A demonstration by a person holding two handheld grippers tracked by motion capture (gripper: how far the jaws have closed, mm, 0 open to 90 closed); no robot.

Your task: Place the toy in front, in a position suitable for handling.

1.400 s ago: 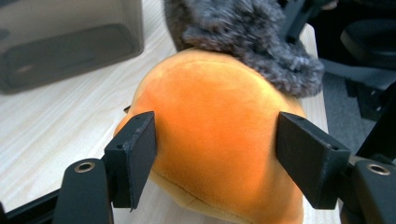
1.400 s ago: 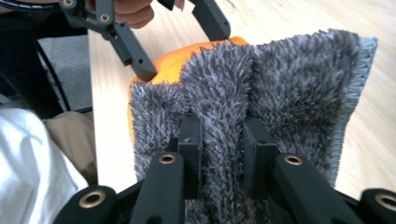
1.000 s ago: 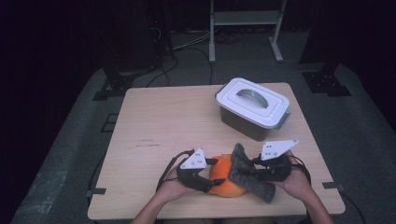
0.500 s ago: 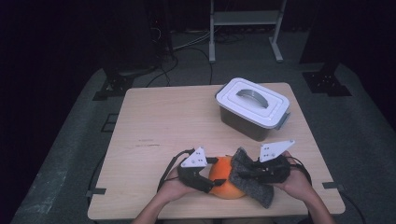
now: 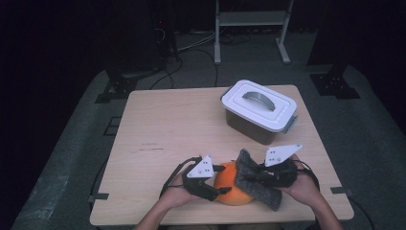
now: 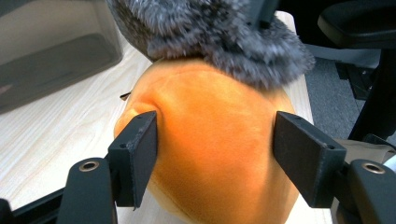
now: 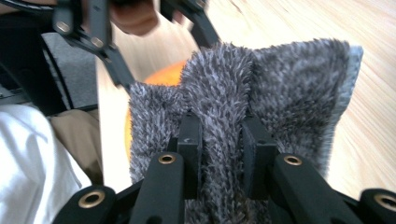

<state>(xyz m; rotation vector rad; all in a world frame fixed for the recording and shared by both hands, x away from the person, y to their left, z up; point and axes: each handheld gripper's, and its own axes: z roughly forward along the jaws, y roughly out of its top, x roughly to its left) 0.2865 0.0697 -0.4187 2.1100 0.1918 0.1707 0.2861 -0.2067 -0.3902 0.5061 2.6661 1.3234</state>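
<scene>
An orange plush ball (image 5: 229, 190) lies near the table's front edge. My left gripper (image 5: 221, 180) holds it from the left. In the left gripper view its jaws (image 6: 215, 135) sit wide apart on both sides of the ball (image 6: 215, 154), and the left jaw dents the plush. My right gripper (image 5: 253, 176) is shut on a grey fuzzy cloth (image 5: 258, 187) that is draped against the ball's right side and top. In the right gripper view the jaws (image 7: 219, 140) pinch a fold of the cloth (image 7: 280, 84), with the orange ball (image 7: 163, 74) peeking out behind it.
A grey storage box with a white handled lid (image 5: 261, 110) stands closed at the back right of the wooden table (image 5: 167, 129). Dark floor, cables and stand legs surround the table. The person's hands enter from the front edge.
Almost nothing has changed. The right gripper and the cloth have shifted very slightly against the ball, and the left gripper has stayed put.
</scene>
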